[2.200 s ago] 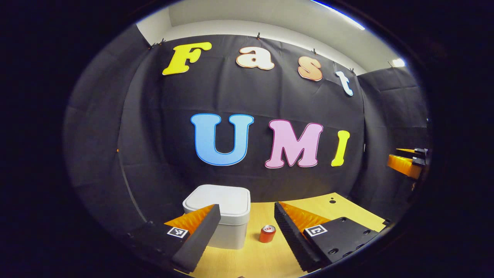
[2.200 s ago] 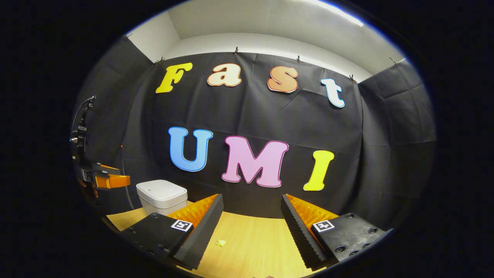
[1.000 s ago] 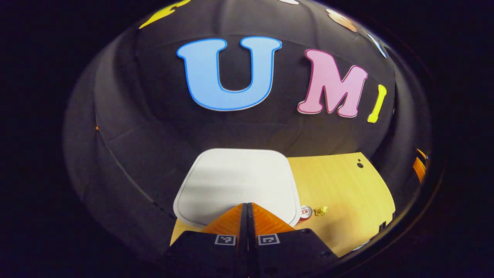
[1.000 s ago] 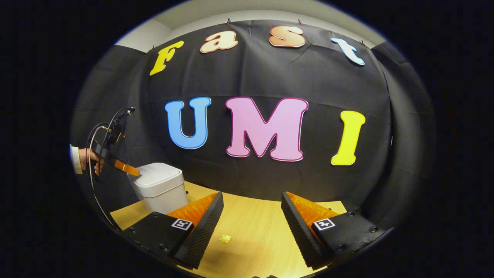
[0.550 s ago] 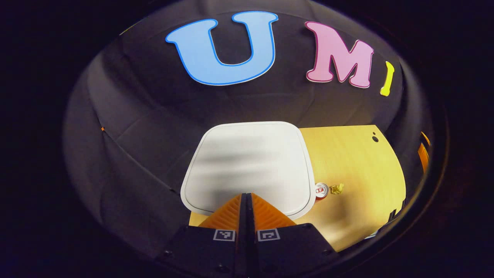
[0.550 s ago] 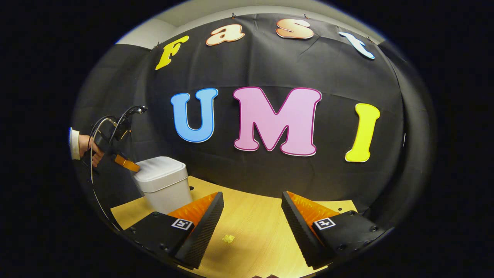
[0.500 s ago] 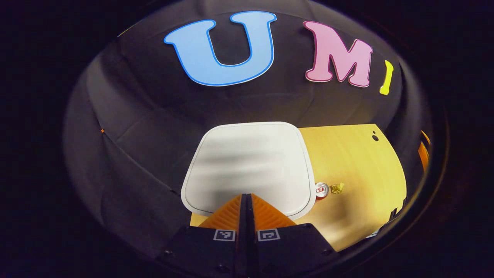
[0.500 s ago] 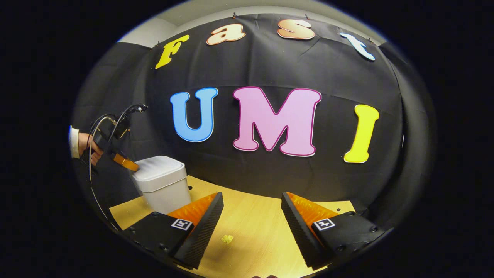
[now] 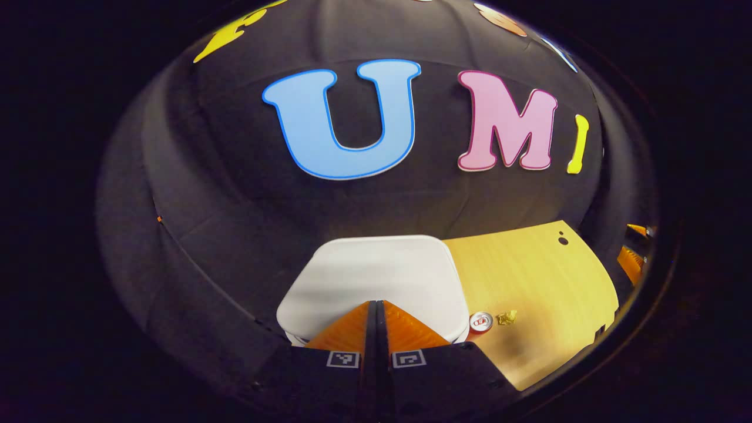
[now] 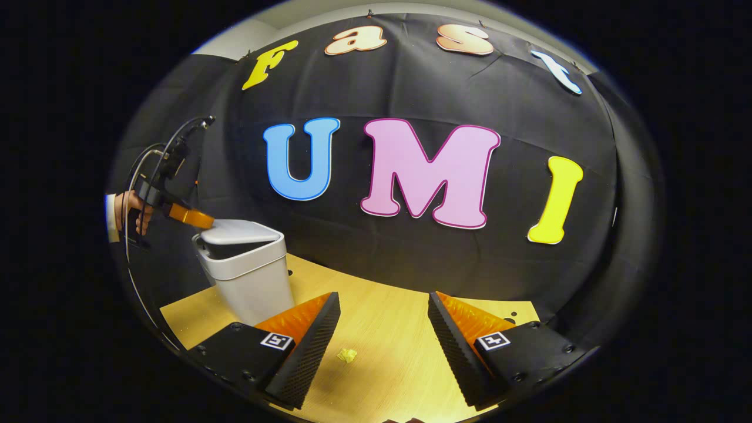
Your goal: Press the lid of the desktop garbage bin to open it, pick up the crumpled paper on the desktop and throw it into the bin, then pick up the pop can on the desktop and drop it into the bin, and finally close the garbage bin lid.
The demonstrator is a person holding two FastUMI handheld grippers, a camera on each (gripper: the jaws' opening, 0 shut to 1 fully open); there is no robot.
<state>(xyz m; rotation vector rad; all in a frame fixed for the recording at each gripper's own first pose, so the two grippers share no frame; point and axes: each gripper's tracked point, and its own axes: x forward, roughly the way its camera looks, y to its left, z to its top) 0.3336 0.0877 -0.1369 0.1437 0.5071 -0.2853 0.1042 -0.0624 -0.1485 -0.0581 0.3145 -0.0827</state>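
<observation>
Both left gripper fingers together at raised lid.

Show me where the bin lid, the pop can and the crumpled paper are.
bin lid [image 10: 238,231]: right gripper view, on its raised top surface.
pop can [image 9: 480,322]: left gripper view, on its top end.
crumpled paper [image 10: 347,355]: right gripper view, on the wad's middle.

- Both my views are sharp but dim, bending strongly toward their edges.
- Overhead light warms the pale wooden bench, soft shadows pooling on it.
</observation>
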